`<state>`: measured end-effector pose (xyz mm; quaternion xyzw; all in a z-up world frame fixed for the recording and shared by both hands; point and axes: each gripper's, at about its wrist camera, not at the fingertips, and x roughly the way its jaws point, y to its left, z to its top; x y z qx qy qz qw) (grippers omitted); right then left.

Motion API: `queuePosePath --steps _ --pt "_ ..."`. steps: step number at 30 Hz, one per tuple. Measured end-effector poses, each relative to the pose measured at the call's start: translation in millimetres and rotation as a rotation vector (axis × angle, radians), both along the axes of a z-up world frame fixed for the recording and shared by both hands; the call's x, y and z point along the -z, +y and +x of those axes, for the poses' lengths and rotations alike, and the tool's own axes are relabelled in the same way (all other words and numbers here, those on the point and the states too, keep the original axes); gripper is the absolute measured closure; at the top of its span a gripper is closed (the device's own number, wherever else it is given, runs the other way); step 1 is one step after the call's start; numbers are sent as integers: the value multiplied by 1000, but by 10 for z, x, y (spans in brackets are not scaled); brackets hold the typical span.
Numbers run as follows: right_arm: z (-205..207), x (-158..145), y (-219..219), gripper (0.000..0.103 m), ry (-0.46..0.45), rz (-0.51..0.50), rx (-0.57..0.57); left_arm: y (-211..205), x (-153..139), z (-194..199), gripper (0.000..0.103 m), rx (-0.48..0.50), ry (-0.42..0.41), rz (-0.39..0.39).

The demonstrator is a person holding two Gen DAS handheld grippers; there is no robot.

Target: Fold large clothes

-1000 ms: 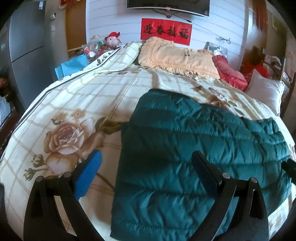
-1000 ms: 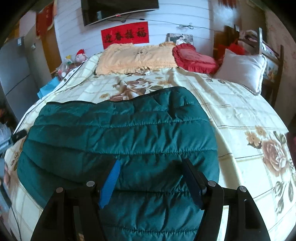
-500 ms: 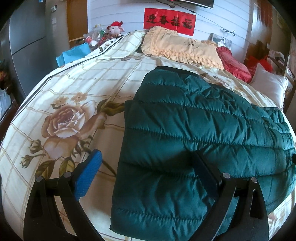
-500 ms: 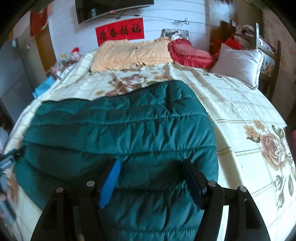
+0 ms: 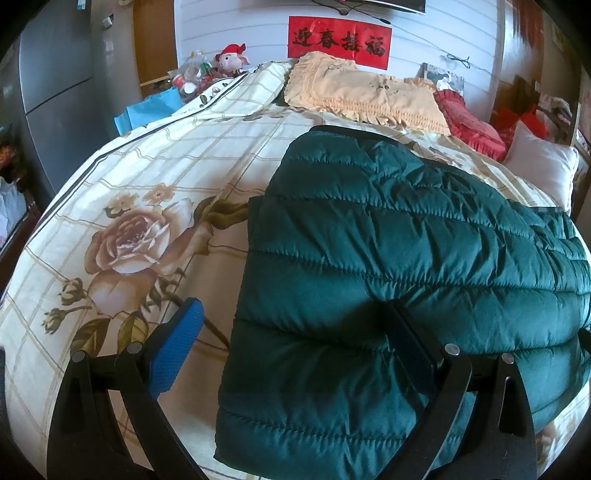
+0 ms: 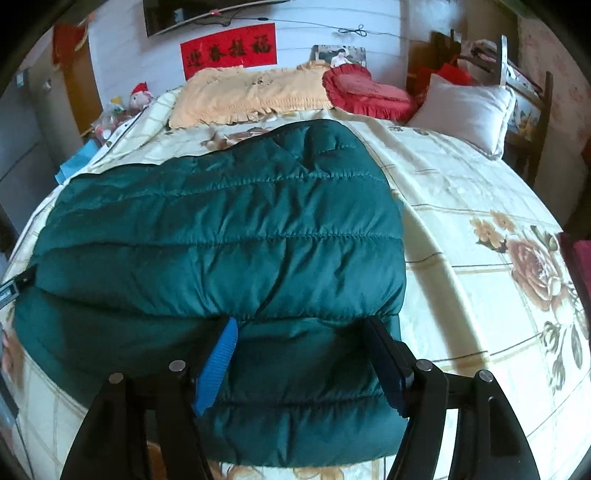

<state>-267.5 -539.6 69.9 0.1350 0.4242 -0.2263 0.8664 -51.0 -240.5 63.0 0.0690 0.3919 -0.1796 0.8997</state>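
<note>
Left wrist view: the left gripper (image 5: 295,339), jaws spread and holding nothing, hovers over the green quilted jacket (image 5: 388,280), which lies doubled over near the bed's (image 5: 155,173) foot edge. A red banner (image 5: 339,42) carries Chinese characters.

Right wrist view: the right gripper (image 6: 304,354), likewise spread, straddles the jacket's folded edge. The fold appears laid; the next move likely calls for pressing flat or regrasping.

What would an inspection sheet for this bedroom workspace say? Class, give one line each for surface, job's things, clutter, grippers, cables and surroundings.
Surface: bed with a cream checked, rose-print cover.
Job's things: green quilted jacket folded over on itself.
Clutter: yellow pillow, red cushion, white pillow, plush toy.
Grippers: left gripper open over the jacket's edge; right gripper open over the jacket.
Cables: wire along the wall.
Surroundings: red banner, grey fridge.
</note>
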Motion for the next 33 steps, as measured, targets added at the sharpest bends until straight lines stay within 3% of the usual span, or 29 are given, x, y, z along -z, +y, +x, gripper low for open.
queuePosePath --steps 5,6,8,22,33 --pt "-202 -159 -36 32 -61 53 3 28 -16 -19 5 -2 17 -12" --pt "-242 -184 -48 28 -75 63 8 42 -23 -25 5 0 23 -19" --pt "-357 -242 -61 10 -113 83 20 70 -43 -45 5 4 40 -42" --pt "-445 -189 -219 6 -122 179 48 156 -182 -217 5 62 57 -107" --pt "-218 -4 -401 2 -90 231 40 252 75 4 5 92 212 -225"
